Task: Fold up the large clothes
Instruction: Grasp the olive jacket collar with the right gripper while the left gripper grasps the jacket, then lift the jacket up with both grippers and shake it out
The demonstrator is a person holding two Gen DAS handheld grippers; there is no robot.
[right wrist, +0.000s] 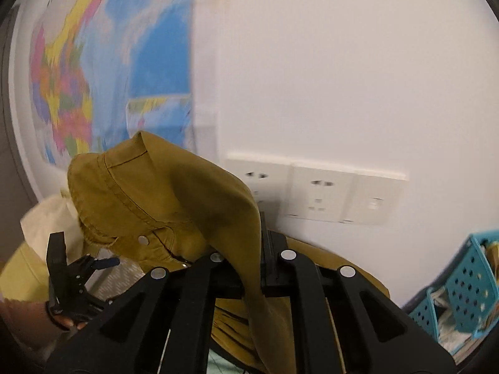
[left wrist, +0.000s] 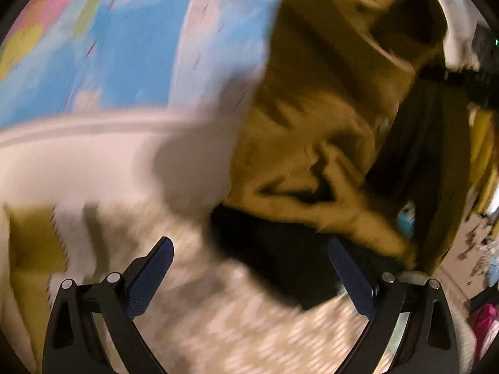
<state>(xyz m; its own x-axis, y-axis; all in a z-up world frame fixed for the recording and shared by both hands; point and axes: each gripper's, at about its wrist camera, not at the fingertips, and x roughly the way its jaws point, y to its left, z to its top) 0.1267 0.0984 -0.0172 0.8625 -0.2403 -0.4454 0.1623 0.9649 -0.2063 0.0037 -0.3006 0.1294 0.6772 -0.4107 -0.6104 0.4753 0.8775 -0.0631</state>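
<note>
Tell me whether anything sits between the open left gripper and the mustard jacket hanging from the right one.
Nothing visible does. The left gripper is open with only patterned bedding between its fingers; the mustard jacket hangs just ahead, to the right. The right gripper is shut on the jacket's fabric.

Mustard-brown garment (right wrist: 174, 205): heavy cotton-like cloth, stitched seams, metal snap button, dark lining showing in left wrist view (left wrist: 315, 99). State: lifted, bunched, hanging in deep folds, not flat. Pose: one fold draped upward over clamp point, rest trailing below. Place: in front of wall map (right wrist: 93, 71), lower right of it, overlapping its bottom edge.
</note>
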